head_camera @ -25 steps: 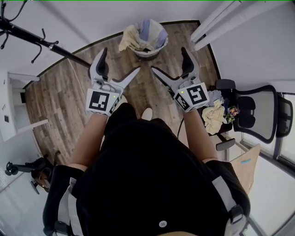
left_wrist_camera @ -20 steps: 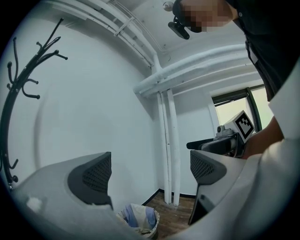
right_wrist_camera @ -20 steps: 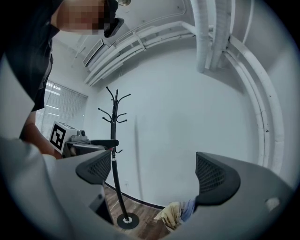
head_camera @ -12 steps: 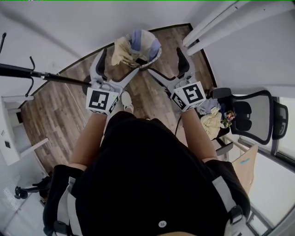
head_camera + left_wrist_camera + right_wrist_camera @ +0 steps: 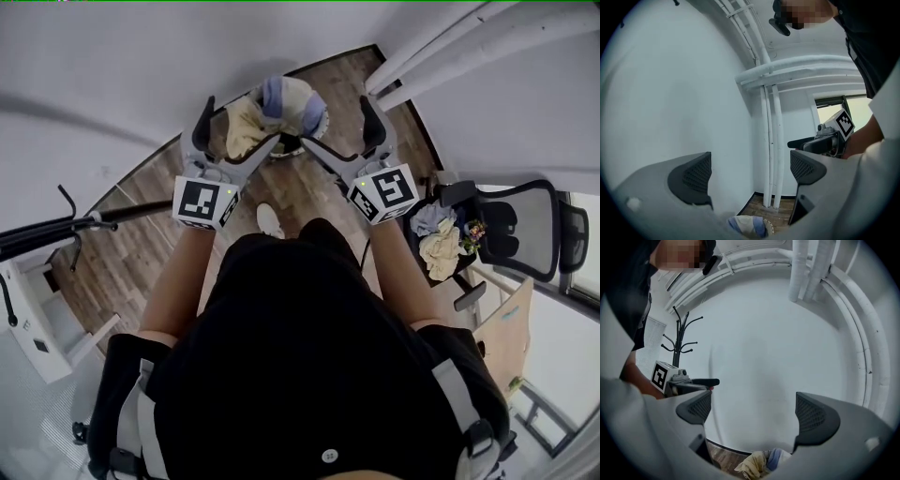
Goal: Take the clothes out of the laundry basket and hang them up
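Note:
The round laundry basket [image 5: 314, 120] stands on the wood floor by the white wall, heaped with a cream garment [image 5: 240, 122] and a lavender-blue one [image 5: 281, 94]. My left gripper [image 5: 239, 127] is open, held over the basket's left side with nothing between its fingers. My right gripper [image 5: 339, 131] is open too, just right of the basket. In the left gripper view the basket [image 5: 750, 227] shows low between the open left gripper [image 5: 750, 171]. In the right gripper view the clothes [image 5: 761, 462] lie below the open right gripper [image 5: 754, 411].
A black coat rack [image 5: 56, 232] reaches in at the left and stands by the wall [image 5: 678, 341]. White pipes [image 5: 771, 154] run down the corner behind the basket. At the right, a black office chair [image 5: 525, 234] stands next to a pile of clothes [image 5: 439, 246].
The person has stepped toward the basket: it now sits between the two gripper tips instead of ahead of them. Both grippers stay open. The coat rack has slid down and left in view.

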Motion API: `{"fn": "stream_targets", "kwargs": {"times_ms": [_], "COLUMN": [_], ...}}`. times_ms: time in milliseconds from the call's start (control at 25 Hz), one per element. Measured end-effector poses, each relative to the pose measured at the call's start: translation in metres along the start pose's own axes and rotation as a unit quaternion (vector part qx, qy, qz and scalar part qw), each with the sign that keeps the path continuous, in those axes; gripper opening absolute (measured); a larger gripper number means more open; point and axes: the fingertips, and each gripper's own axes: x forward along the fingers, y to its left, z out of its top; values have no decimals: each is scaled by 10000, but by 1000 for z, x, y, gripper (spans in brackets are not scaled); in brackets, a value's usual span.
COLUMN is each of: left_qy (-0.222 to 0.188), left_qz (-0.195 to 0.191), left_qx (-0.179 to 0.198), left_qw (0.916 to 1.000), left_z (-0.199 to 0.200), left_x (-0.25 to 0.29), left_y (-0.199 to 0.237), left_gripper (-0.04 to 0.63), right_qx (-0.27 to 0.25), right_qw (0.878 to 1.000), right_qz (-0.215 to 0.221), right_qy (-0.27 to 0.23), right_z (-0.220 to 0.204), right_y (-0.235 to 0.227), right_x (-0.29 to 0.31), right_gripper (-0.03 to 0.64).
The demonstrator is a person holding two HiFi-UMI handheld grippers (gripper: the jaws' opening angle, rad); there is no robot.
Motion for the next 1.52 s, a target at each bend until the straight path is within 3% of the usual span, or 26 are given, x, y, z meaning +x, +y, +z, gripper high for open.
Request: {"fn": "stream_targets", "kwargs": {"times_ms": [360,680,1000,1240,1520], "left_qy": [400,881,1283,1926,2825], "left_qz": [-382,-672,-649,-647,-718], "left_qx": [-284,-94,-306,-624,-732], "left_qw": [9981,9938,9891,9771,9538], "left_z": [-45,-84,-128,-211,-358], "left_x": [84,193,295,337,363], "left_y": [26,30,45,68,104], "left_gripper": [525,525,525,523,517], "right_qx": [283,435,645,1028,1451], "right_qw": [9988,9976,9944,9879,9730], "right_qz": [-241,-70,62,-139,-386], "right_qy": [308,532,836,1150,1753], "right_z": [-34,-67,-114,-183,-313], "right_y": [-72,-174,-267,-318,-347], "right_x": [42,89,125,151,185], "right_gripper": [541,540,532,494,466]}}
